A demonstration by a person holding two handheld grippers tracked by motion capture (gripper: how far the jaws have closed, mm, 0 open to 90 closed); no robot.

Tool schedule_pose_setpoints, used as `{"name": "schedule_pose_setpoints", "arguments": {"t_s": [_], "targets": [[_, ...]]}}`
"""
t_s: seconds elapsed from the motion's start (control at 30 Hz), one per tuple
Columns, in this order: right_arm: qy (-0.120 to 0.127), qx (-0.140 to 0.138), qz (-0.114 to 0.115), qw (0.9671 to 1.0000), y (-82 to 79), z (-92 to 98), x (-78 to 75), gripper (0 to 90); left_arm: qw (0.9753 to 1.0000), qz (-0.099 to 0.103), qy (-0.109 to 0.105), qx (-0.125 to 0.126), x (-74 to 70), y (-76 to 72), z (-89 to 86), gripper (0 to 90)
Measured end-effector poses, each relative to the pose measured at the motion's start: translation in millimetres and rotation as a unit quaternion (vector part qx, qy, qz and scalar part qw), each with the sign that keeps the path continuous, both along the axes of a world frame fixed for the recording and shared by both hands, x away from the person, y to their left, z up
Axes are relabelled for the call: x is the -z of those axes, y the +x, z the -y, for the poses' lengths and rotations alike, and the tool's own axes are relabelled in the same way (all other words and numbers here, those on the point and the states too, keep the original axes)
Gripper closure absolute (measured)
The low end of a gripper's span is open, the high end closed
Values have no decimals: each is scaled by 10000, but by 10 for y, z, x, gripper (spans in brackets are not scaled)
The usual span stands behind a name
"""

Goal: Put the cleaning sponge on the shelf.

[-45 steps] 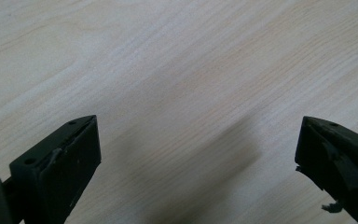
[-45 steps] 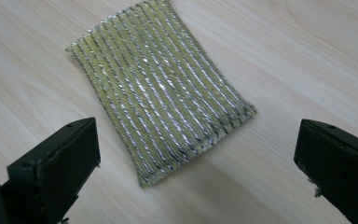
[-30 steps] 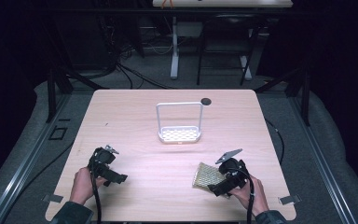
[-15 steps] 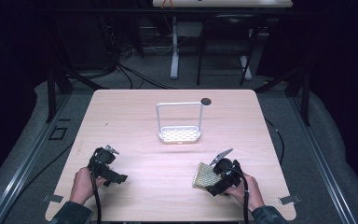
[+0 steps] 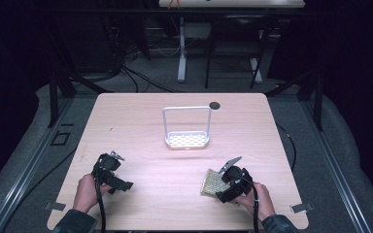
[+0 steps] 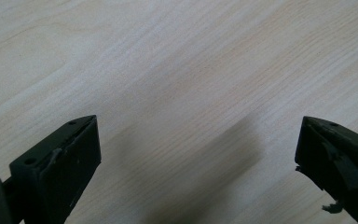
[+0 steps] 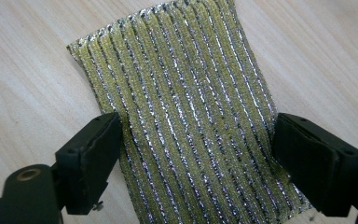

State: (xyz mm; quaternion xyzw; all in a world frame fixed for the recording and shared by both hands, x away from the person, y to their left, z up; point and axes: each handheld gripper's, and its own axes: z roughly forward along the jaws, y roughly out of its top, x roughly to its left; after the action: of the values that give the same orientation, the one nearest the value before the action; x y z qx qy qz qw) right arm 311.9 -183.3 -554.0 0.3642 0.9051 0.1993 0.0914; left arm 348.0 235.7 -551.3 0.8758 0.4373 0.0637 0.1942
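- The right tongs (image 7: 196, 154) are standing spread wide, one black jaw at each long edge of a gold and silver striped scouring pad (image 7: 186, 112); in the right gripper view the jaws are sitting just at the pad's two sides, and it is hard to tell whether they are touching it yet, so nothing is being pinched.
- The scouring pad is lying flat on the pale wooden desk (image 7: 23, 60), its ribs running lengthwise away from the camera between the two jaws.
- In the high view the pad (image 5: 213, 182) is resting near the front right part of the desk (image 5: 141, 121), directly under and ahead of the right tongs (image 5: 227, 184), which the person's right hand (image 5: 257, 198) is holding low over it.
- The left tongs (image 6: 196, 154) are also spread wide, hanging over bare wood with nothing between the jaws and casting a soft shadow on the grain.
- In the high view the left tongs (image 5: 112, 175) are sitting at the front left of the desk in the person's left hand (image 5: 88, 191), well apart from the pad.
- A white wire caddy (image 5: 187, 128) with a tall handle and a perforated base is standing upright near the middle of the desk, farther back than both tongs.
- A small dark round thing (image 5: 214, 105) is lying just beyond the caddy, near the far edge.
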Motion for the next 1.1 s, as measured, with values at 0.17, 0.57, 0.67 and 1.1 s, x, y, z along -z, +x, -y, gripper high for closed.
{"name": "schedule_pose_setpoints", "arguments": {"t_s": [0.17,0.57,0.67,1.1], "targets": [[-50,21,19,10000,-6,-13,2,217,10000,0,11,-3,4,0,6,3],[15,134,23,9999,13,36,-6,344,10000,-9,30,-1,2,-3,3,3],[37,156,7,9999,17,45,-10,371,10000,-9,31,2,2,-2,2,3],[31,339,159,9993,15,76,-28,529,10000,-2,13,-6,0,-1,-5,3]]}}
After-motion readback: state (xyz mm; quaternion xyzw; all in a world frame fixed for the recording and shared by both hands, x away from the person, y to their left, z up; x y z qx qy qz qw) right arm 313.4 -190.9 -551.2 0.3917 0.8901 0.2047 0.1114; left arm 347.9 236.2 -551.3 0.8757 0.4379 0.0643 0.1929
